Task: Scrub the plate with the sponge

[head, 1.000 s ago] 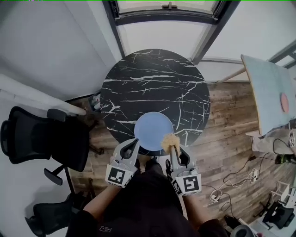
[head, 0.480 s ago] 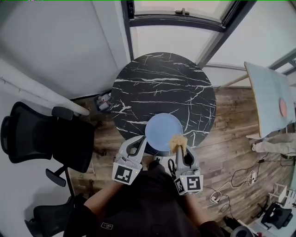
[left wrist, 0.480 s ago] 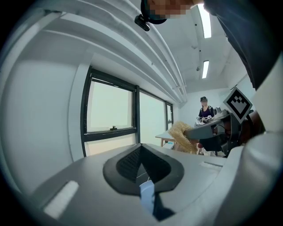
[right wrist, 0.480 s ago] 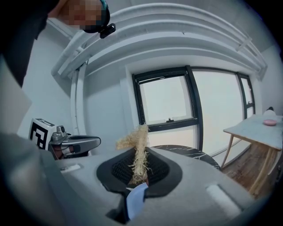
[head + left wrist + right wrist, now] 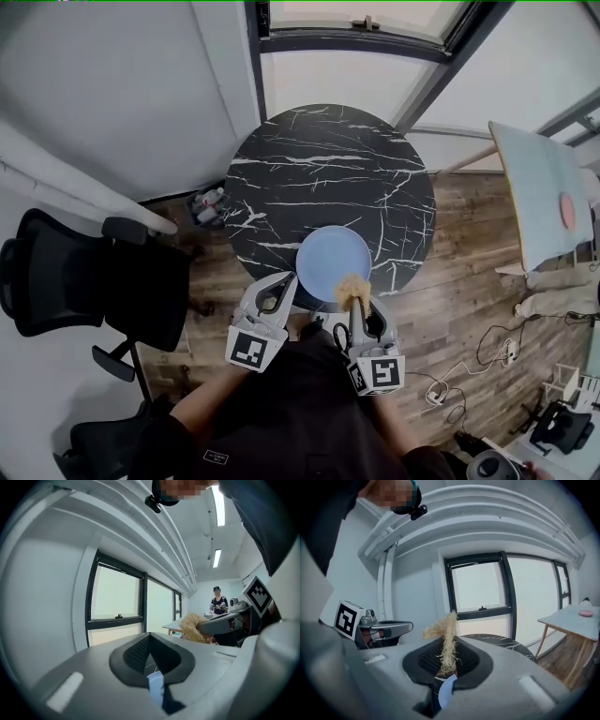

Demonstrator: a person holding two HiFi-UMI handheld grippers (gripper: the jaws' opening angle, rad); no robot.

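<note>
At the lower centre of the head view, the pale blue plate lies flat on the round black marble worktop, close to the edge nearest the person. Just below and left of the plate sits the left gripper, its jaws pressed together with nothing between them; the left gripper view shows the two dark pads meeting in a closed seam. Below and right of the plate, the right gripper has its jaws clamped on the sponge, a tan, fibrous tuft that sticks up past the jaw tips and overlaps the plate's lower right rim. Whether the sponge touches the plate cannot be told. A black office chair stands on the wooden floor at the left of the frame, well apart from the worktop.
</note>
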